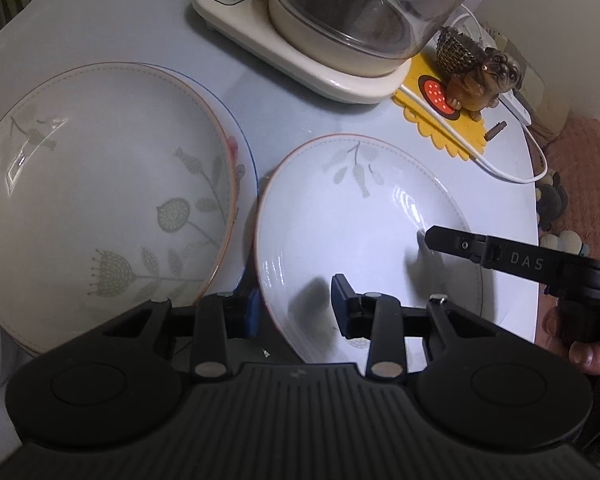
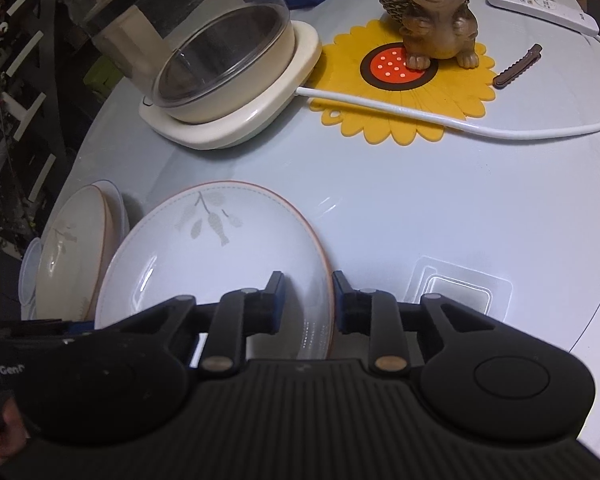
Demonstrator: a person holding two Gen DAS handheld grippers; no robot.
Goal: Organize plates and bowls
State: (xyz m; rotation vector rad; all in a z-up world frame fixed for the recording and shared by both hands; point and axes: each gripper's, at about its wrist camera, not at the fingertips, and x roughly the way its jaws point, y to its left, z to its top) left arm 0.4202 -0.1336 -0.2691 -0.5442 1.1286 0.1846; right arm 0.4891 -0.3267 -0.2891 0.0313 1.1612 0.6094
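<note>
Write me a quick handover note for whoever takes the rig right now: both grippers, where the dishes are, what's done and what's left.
Left gripper: open, fingers straddling the left rim of the single white leaf-patterned plate with orange rim; not clamped.
Right gripper: open, fingers straddling the same plate's right rim.
Dishes: that plate lies flat on the pale blue round table. To its left is the stack of white patterned plates.
Done: part of the plates appear stacked.
Left: probably close on the rim, lift the single plate and set it on the stack.
</note>
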